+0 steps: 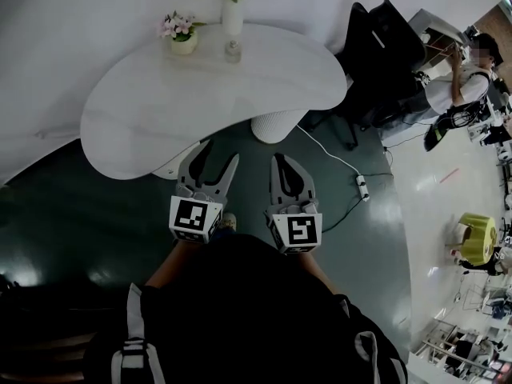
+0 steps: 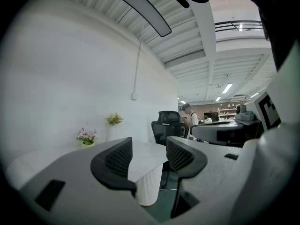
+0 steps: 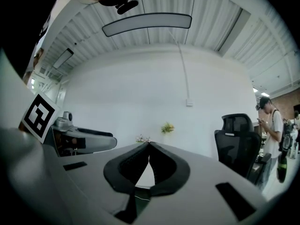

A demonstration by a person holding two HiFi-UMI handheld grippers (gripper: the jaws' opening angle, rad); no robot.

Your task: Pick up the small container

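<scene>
A small clear container (image 1: 233, 51) stands on the white curved table (image 1: 160, 110) at its far side. It sits between a low pot of pink flowers (image 1: 182, 34) and a tall white vase of yellow flowers (image 1: 232, 10). My left gripper (image 1: 222, 152) hangs level over the floor just short of the table's near edge, jaws open and empty. My right gripper (image 1: 278, 158) is beside it, jaws shut on nothing. The left gripper view shows open jaws (image 2: 147, 149) with the pink flowers (image 2: 87, 136) far off. The right gripper view shows closed tips (image 3: 149, 144).
The table's ribbed white pedestal (image 1: 276, 125) stands just ahead of the right gripper. A white cable runs to a power strip (image 1: 362, 186) on the dark floor. A black office chair (image 1: 384, 46) and a standing person (image 1: 464, 78) are at the right. A yellow stool (image 1: 478, 234) is further right.
</scene>
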